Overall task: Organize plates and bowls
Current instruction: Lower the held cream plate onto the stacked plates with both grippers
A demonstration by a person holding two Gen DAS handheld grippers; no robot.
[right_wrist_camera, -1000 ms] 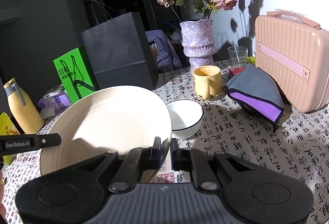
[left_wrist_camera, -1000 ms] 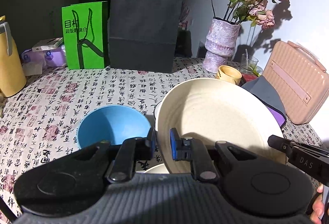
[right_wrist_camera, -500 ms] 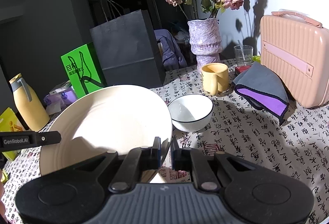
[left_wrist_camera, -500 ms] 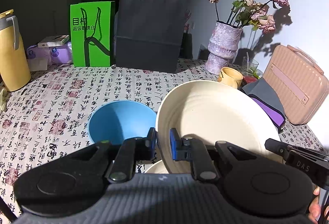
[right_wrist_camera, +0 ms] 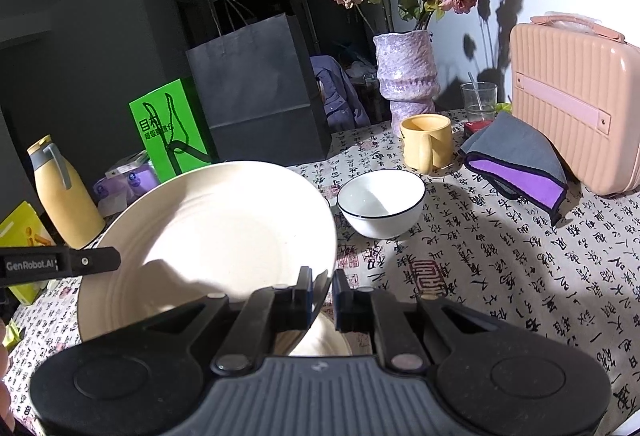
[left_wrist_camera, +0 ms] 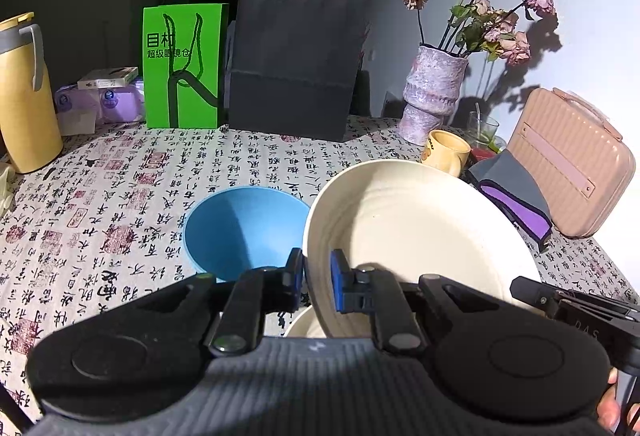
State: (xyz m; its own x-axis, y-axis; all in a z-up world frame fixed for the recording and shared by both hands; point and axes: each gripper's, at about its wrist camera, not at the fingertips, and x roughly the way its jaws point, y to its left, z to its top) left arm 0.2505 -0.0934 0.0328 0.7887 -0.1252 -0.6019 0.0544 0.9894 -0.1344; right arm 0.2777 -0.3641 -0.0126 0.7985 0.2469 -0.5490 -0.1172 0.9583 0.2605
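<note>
Cream plate (left_wrist_camera: 416, 232) held by two grippers
Left hand-held gripper (left_wrist_camera: 316, 278) and right hand-held gripper (right_wrist_camera: 322, 294) each pinch its rim above the bench (right_wrist_camera: 500, 276).

We see the large plate (left_wrist_camera: 416, 236) held up between us, the left gripper (left_wrist_camera: 316, 276) clamped on its left rim and the right gripper (right_wrist_camera: 322, 294) on its right rim, with another plate (right_wrist_camera: 328, 336) lying on the table (right_wrist_camera: 500, 276) beneath it. Left of the large plate sits one bowl (left_wrist_camera: 244, 228), right of it another bowl (right_wrist_camera: 380, 202). Behind that one stands the mug (right_wrist_camera: 426, 142), with the vase (right_wrist_camera: 406, 72) behind the mug and the folded cloth (right_wrist_camera: 516, 160) and case (right_wrist_camera: 576, 104) to its right.
</note>
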